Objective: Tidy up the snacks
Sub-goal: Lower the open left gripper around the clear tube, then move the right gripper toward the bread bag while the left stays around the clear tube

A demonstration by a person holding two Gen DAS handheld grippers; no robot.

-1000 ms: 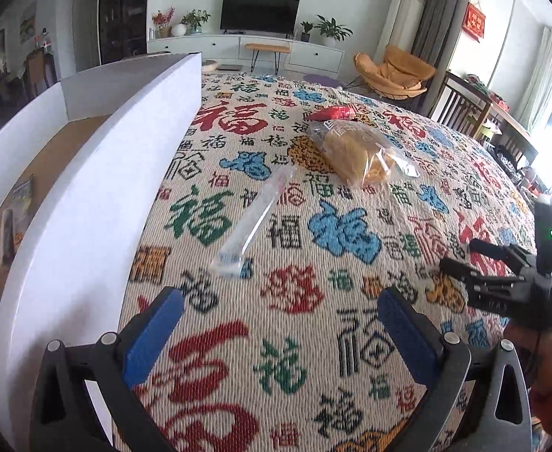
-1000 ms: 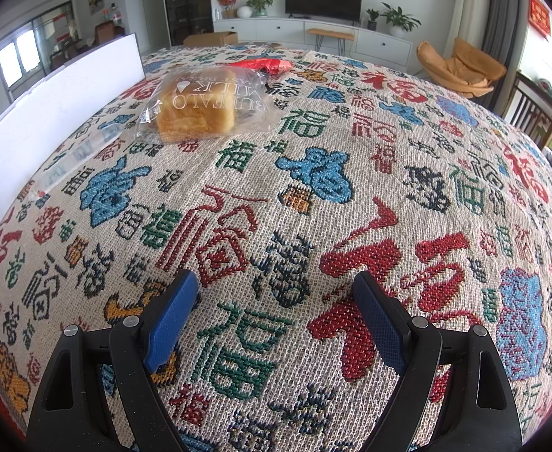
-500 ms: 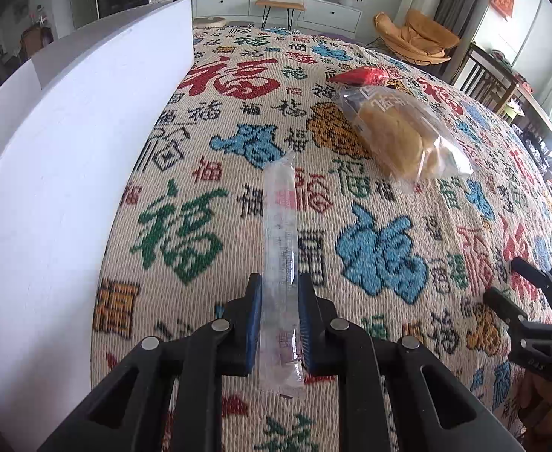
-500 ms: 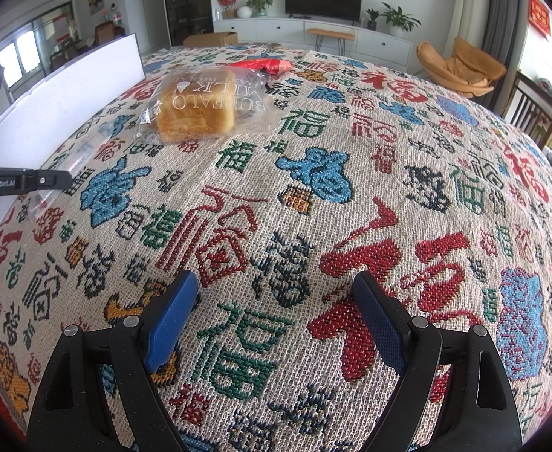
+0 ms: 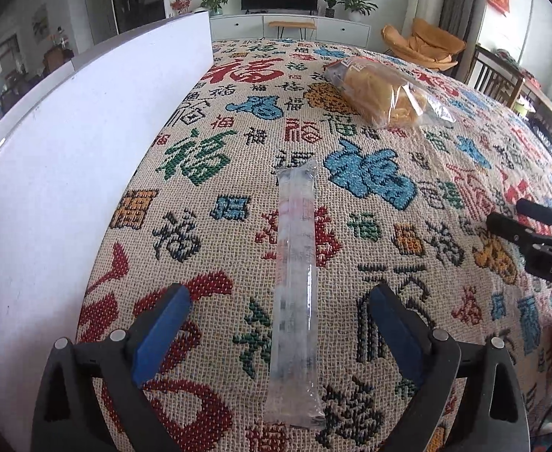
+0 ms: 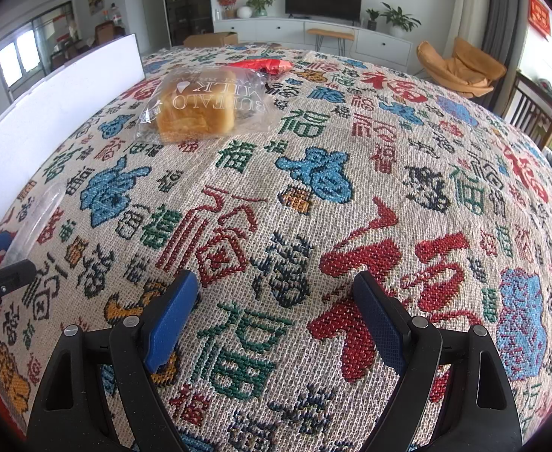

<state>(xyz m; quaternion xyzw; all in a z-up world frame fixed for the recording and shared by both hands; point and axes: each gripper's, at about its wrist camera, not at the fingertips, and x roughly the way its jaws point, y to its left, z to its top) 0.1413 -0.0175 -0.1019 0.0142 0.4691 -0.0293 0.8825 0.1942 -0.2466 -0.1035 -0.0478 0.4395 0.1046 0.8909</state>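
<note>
Snack stick: long clear plastic-wrapped stick (image 5: 294,286) lies flat on the patterned woven tablecloth (image 5: 445,301), centre of the left wrist frame.
Left gripper (image 5: 281,324): jaws opening, wide apart either side of the stick, pads clear of it.
Right gripper (image 6: 276,312): jaws apart, nothing between.
Bread: clear-bagged loaf (image 6: 196,107), upper left.
Box: white wall (image 5: 68,173), left edge.

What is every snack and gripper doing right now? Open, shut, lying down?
Left gripper: jaws opening, clear stick packet between them, not pinched.
Right gripper: open, empty.
Clear stick packet: lying flat on tablecloth.
Bread bag: sealed, lying flat.
Red packet: lying behind bread bag.
</note>
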